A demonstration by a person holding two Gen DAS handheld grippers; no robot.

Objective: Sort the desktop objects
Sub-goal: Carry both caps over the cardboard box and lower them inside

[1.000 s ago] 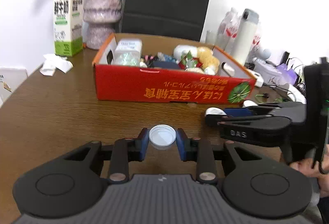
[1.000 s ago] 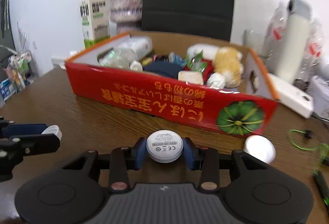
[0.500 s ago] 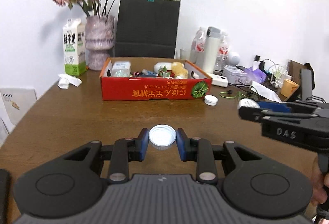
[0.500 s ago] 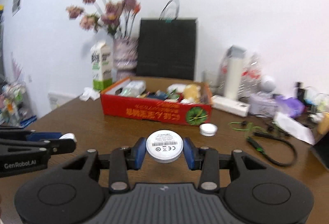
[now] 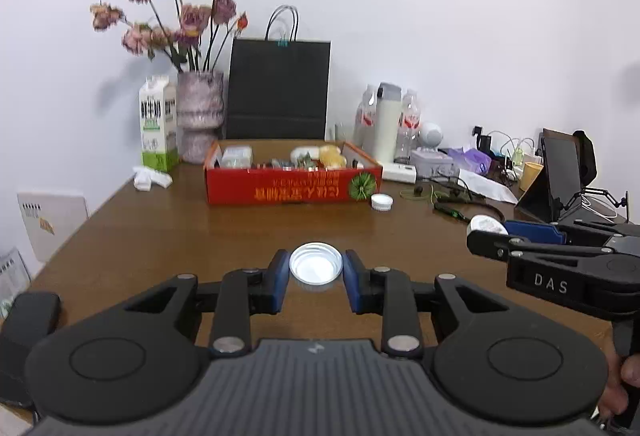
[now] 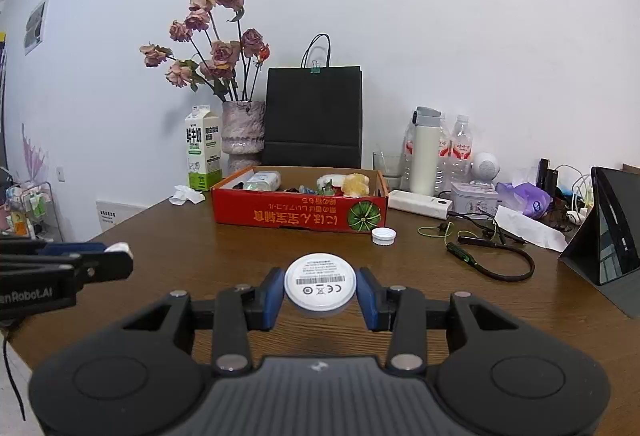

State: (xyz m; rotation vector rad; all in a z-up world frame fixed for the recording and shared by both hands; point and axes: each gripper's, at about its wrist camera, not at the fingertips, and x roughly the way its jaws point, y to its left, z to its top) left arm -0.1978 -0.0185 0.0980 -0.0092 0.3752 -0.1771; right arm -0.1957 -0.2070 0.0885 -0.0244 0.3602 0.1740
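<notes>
Left tool (image 5: 316,278): blue pads pinching a white bottle cap (image 5: 316,267), hollow side up, held above the brown counter (image 5: 160,236)
Right tool (image 6: 320,294): clamped on a round white disc (image 6: 320,286), label side up with barcode and small marks showing
Right tool from the left camera (image 5: 486,232): pokes in at the right edge, side-on, the white disc (image 5: 487,225) peeking out at its tip
Left tool from the right camera (image 6: 120,256): comes in from the left edge, a sliver of the white cap (image 6: 119,247) at its tip
Both tools: level with each other, well apart, both well short of the box
Red box (image 6: 300,215): at the far middle of the counter, open top, packed with small items, a green pumpkin picture on its front
Loose cap (image 6: 383,236): second white cap lying on the counter just beside the box's right front corner
Behind the box: milk carton (image 6: 203,151), vase of dried roses (image 6: 243,133), black paper bag (image 6: 314,115)
Right side: white flask (image 6: 425,151) among water bottles, a neckband earphone (image 6: 496,260) on the wood, a dark tablet (image 6: 612,228) propped up
</notes>
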